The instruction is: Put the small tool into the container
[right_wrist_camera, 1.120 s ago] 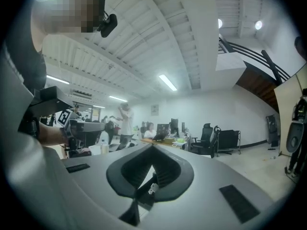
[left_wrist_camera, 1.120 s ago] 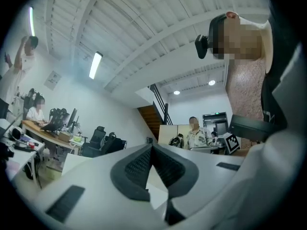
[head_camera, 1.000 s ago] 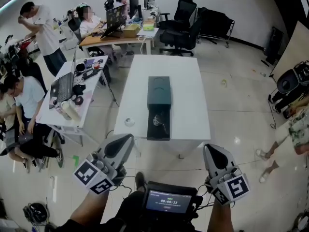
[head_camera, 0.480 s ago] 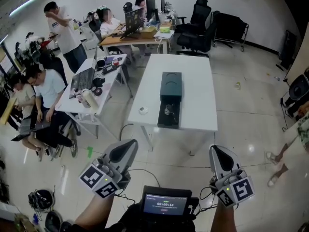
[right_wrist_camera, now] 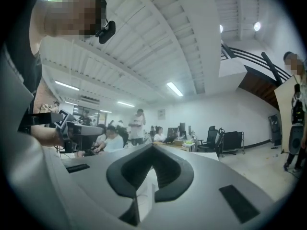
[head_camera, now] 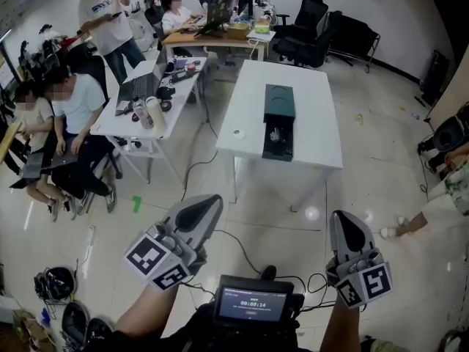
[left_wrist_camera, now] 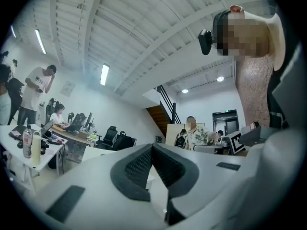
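On the white table (head_camera: 315,116), toward its near end, a dark green container (head_camera: 279,100) is seen lying lengthwise, its far half closed and its near half open like a tray. Within that open half a small glinting thing is made out, and it is judged to be the small tool (head_camera: 275,136), though it is too small for its shape or exact seat to be told. A small pale ring (head_camera: 238,133) is seen on the table to the left of the container, apart from it. Well short of the table, over bare floor, the left gripper (head_camera: 209,204) and the right gripper (head_camera: 342,221) are held level and side by side; in each gripper view the pads are seen brought together at the tips with nothing clamped between them, so both claws are fully closed and empty. A second ago the table's near edge was seen just ahead of the grippers; it is now shown smaller, higher and further right in the head view, so ground has been given away from the table. From this it is judged that nothing on the table can be reached from this spot, and that the gap must be closed again and a claw opened before the tool can be handled.
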Motion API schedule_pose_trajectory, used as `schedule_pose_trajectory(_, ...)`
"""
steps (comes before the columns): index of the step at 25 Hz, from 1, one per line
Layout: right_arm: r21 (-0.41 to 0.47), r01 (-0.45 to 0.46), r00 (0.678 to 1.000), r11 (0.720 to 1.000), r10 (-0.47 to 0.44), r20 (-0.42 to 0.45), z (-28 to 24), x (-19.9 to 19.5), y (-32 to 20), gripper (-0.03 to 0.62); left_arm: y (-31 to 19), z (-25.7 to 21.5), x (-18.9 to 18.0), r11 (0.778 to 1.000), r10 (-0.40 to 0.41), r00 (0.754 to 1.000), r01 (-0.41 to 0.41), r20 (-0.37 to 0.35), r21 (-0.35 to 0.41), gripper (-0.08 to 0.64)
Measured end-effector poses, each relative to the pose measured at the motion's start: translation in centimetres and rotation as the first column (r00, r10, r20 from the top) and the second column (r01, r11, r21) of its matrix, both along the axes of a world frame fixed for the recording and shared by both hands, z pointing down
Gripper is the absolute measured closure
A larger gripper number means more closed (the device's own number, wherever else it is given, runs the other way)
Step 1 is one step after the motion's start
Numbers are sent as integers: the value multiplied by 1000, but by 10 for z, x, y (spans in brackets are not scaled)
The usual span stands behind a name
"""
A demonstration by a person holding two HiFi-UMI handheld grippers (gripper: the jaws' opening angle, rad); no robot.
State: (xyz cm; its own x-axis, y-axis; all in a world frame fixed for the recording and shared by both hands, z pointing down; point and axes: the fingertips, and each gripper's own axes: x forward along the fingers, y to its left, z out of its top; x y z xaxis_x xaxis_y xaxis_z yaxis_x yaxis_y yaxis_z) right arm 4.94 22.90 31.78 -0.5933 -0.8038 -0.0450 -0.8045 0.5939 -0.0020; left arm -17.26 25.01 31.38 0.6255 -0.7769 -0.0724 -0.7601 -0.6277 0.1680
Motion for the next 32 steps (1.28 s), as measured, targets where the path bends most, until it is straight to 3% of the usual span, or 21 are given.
schedule_pose_trajectory(3,-31,-11,1000,999,11,-14,10,-23,34,580,28,9,-22,1000,14,1000,-14,19,-11,557)
schedule_pose_trajectory(7,-50,-11,1000,999,11,-4,5,-30,67,580,56,6,-26,999,34,999,-34,34,-9,557)
schedule_pose_trajectory(24,-47,23,1000,999,-23,7,-6,52,116,578,101,-6,66,1000,28,999,-27,36,-13,557)
schedule_pose_trajectory(32,-38,28,1000,999,-28,5,-7,62,108,578,95,-7,81,999,36,999,-35,40,-14,557)
